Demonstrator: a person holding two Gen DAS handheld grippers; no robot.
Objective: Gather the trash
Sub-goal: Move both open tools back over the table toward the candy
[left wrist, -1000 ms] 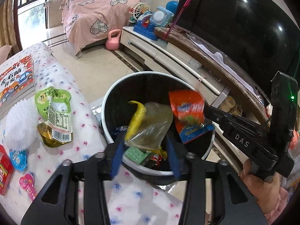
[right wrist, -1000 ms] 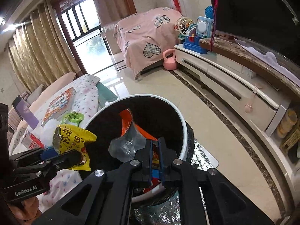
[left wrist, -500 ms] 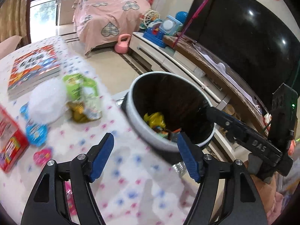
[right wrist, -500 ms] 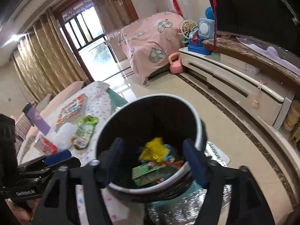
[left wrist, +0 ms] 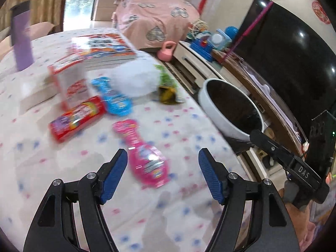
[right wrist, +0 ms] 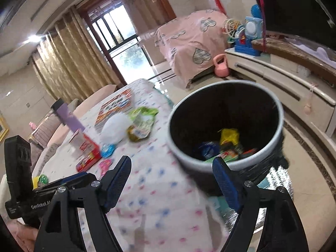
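Fingers, left: left gripper (left wrist: 162, 176) spread wide and empty, blue pads (left wrist: 114, 175) either side of the pink bowling-pin packet (left wrist: 145, 157) lying flat on the counter (left wrist: 189, 226).
Fingers, right: right gripper (right wrist: 172, 183) also spread wide, holding nothing, poised between the counter edge and the trash bin (right wrist: 279, 113).
Change: a second ago both grippers were over the bin, the right one pinched on an orange wrapper and the left one letting wrappers go; now both are empty and the yellow wrapper (right wrist: 229, 135) lies among the litter in the bin's bottom.
Meaning: that drop looks finished, and by my reading the left gripper has swung back over the counter for the next piece.
Trash left on counter: pink packet nearest; beyond it the blue packet (left wrist: 114, 98), red snack bar (left wrist: 77, 118), green-and-gold pouch (left wrist: 167, 86) and white foam wad (left wrist: 134, 79); all blurred by motion.
Not obviously trash: stack of books (left wrist: 103, 48), purple bottle (left wrist: 22, 42).
Bin: stands just past the counter's right edge, open-topped, dark liner, partly filled.
Pose, left: held low, tilted down at the counter, fingers aimed along the packet's length.
Pose, right: angled down toward the bin rim, to the right of and a little behind the left gripper, whose black body shows at this view's lower left.
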